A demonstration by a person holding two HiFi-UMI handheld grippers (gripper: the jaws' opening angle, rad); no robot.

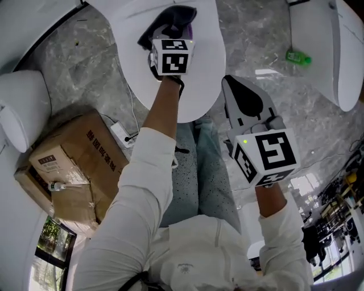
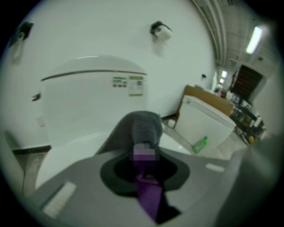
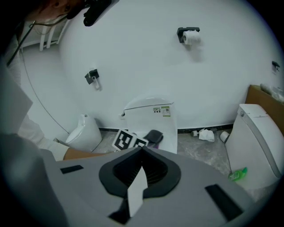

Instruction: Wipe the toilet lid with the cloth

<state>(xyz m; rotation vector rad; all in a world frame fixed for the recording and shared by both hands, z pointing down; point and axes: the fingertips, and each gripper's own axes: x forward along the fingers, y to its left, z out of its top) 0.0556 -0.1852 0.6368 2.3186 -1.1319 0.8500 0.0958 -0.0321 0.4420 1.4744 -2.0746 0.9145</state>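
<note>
Cloth (image 1: 181, 16): grey with a purple part, bunched, clamped in the left gripper (image 1: 169, 35). Its grey end juts past the tips and the purple end trails back between the jaws. It sits over the rear half of the white lid (image 1: 205, 79); contact cannot be told. The lid's long axis runs away from the person, rounded front edge nearest. Right gripper (image 1: 232, 85): jaws together, empty, beside the lid's front edge. Box (image 1: 74, 165) on the floor at left, closed. Green bottle (image 1: 298, 57) on its side beside a second toilet (image 1: 335, 45).
</note>
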